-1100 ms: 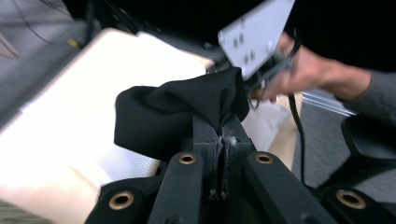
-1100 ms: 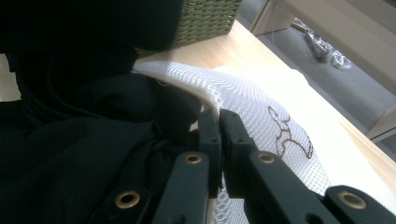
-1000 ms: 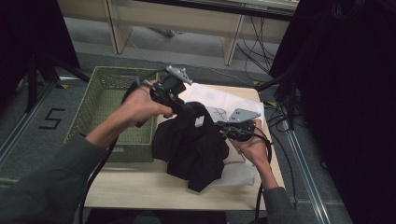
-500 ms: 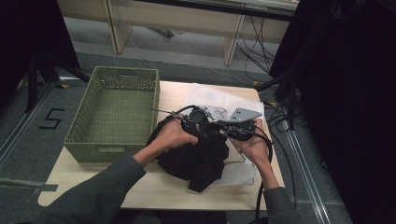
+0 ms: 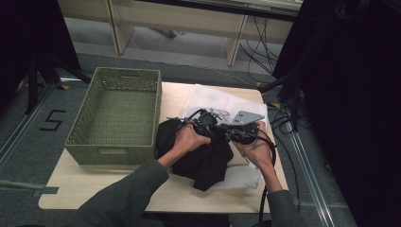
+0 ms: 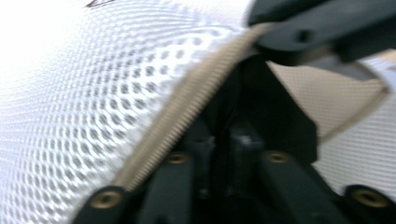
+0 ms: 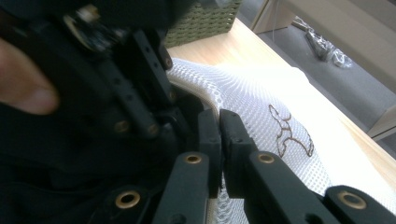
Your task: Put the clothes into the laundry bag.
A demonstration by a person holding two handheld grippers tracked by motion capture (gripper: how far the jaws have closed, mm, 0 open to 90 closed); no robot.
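Observation:
A white mesh bag (image 5: 217, 101) with a beige zipper (image 6: 196, 98) lies on the wooden table (image 5: 94, 189). A black garment (image 5: 203, 161) is bunched at its near side. My left gripper (image 5: 218, 126) is low at the bag's zipper edge. Its jaws (image 6: 224, 144) have just been opening and stand slightly apart, with dark cloth at the gap. My right gripper (image 5: 228, 129) faces it tip to tip and is shut (image 7: 219, 135) on the mesh bag's (image 7: 261, 98) zipper edge. The garment hides the bag's mouth.
A green woven basket (image 5: 113, 109) stands empty on the table's left half, close to the garment. White fabric (image 5: 236, 177) pokes out under the garment near the front edge. Cables (image 5: 283, 123) hang off the table's right side.
My left hand came down and to the right from above the basket's corner, and brought the black garment down onto the bag beside the right gripper. The right hand stayed put.

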